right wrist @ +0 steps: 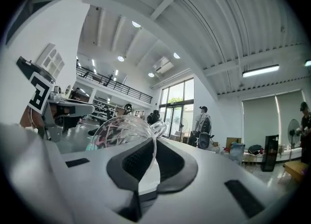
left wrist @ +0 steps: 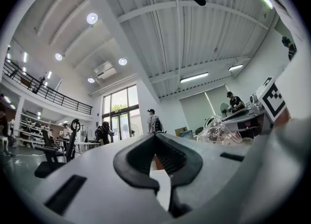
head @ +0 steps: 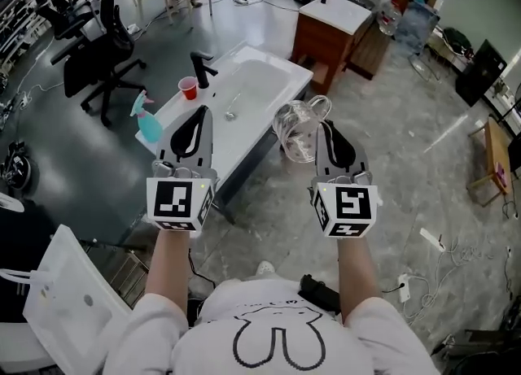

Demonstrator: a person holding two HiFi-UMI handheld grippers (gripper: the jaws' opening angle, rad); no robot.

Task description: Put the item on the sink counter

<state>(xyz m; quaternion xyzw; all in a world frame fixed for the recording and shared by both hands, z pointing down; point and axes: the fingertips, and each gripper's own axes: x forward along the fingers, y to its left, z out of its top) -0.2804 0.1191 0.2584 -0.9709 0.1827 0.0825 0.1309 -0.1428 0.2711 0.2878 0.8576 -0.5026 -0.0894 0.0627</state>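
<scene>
A clear glass jug [head: 297, 129] with a handle hangs in the air just right of the white sink counter [head: 252, 113]. My right gripper [head: 326, 127] is shut on the jug's wall, and the right gripper view shows the glass [right wrist: 121, 130] pinched between the black pads with the right gripper [right wrist: 154, 141] tilted upward. My left gripper [head: 198, 115] is held over the counter's near end, shut with nothing in it. In the left gripper view the left gripper [left wrist: 155, 138] has its tips meeting, and the jug [left wrist: 221, 131] shows off to the right.
On the counter stand a black faucet [head: 201, 68], a red cup [head: 188, 87] and a blue spray bottle [head: 147, 121]; the basin [head: 248, 80] lies in the middle. A black office chair [head: 98, 48] stands left, a wooden cabinet [head: 330, 32] beyond. People stand far off.
</scene>
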